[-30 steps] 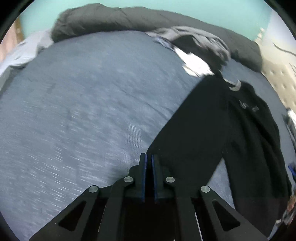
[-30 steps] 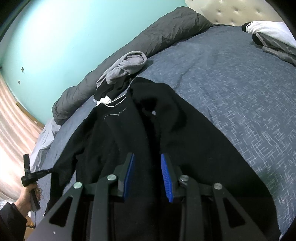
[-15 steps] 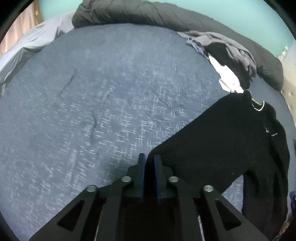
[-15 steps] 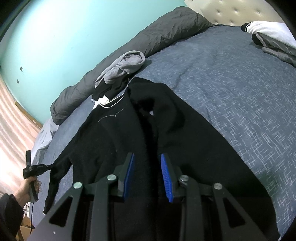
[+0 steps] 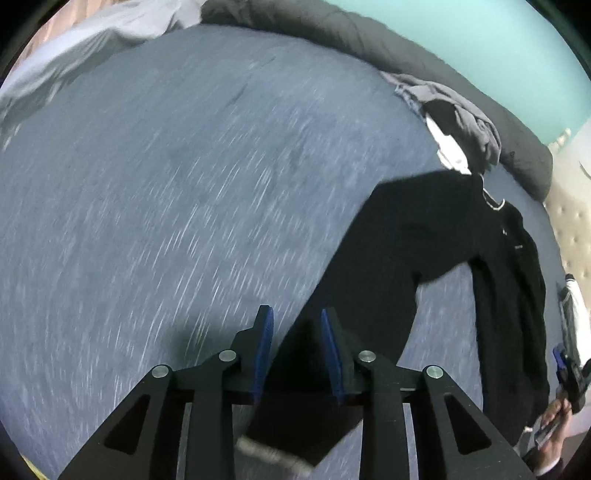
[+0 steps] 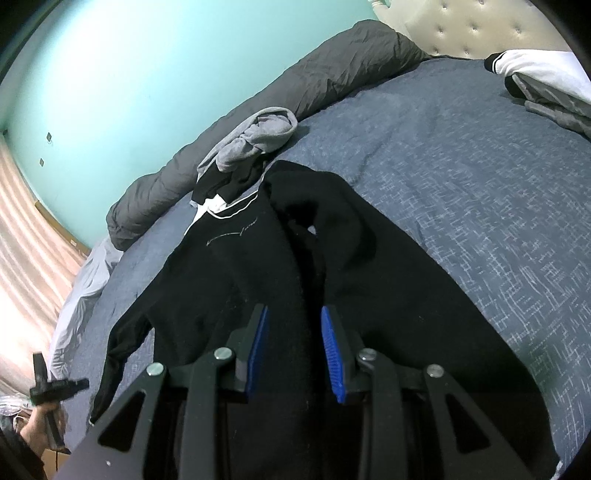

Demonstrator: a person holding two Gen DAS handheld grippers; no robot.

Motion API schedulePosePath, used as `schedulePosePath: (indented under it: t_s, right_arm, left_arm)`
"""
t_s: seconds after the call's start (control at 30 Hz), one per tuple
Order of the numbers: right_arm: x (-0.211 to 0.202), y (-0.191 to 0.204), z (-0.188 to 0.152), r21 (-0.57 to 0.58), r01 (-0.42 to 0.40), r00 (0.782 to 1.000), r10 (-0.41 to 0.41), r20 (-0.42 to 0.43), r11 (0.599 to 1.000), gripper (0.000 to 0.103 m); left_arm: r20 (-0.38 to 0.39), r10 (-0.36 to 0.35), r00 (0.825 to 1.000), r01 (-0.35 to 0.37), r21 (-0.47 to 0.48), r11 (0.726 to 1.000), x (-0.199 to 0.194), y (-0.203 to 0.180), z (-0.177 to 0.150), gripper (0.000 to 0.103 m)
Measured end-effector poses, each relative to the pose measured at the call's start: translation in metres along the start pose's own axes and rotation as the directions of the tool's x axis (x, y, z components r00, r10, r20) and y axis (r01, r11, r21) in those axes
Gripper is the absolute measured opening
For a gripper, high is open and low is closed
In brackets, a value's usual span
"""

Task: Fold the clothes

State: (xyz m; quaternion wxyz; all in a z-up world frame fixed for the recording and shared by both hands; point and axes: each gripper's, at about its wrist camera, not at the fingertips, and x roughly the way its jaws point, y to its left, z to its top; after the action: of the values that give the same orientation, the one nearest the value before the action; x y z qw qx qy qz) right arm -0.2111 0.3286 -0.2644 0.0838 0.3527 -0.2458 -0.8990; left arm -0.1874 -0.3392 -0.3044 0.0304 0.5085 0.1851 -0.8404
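A black long-sleeved top with a thin white neck trim lies spread on the blue bed. In the left wrist view its left sleeve stretches out from the body toward my left gripper, which is open with the sleeve end lying loose between and below the jaws. My right gripper is open over the top's lower body, its jaws either side of a fold of black cloth, not pinching it.
A heap of grey, black and white clothes lies beyond the top's collar, against a rolled dark grey duvet. Folded white and grey garments sit near the padded headboard. The blue bedspread stretches left.
My left gripper pulled the sleeve out to the left, then opened and let go of it. The top's left side now lies wider. My right gripper has stayed in place, open.
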Motion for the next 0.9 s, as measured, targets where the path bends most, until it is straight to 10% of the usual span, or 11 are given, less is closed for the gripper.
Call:
schedulePosePath:
  t_s: [0.3, 0.43, 0.9]
  right_arm:
    - [-0.004, -0.001, -0.004, 0.005, 0.009, 1.0, -0.009, 0.007, 1.0, 0.03]
    - [-0.003, -0.002, -0.003, 0.013, 0.01, 1.0, -0.01, 0.007, 1.0, 0.03]
    - [-0.003, -0.002, -0.002, 0.011, 0.009, 1.0, -0.01, 0.008, 1.0, 0.03]
  left_arm:
    - [-0.084, 0.021, 0.996, -0.015, 0.063, 0.998, 0.013, 0.0, -0.039, 0.028]
    - [-0.094, 0.047, 0.994, -0.038, 0.093, 0.995, 0.021, -0.008, -0.042, 0.01]
    - [0.046, 0.239, 0.97, -0.242, 0.085, 0.966, -0.03, 0.029, 0.023, 0.004]
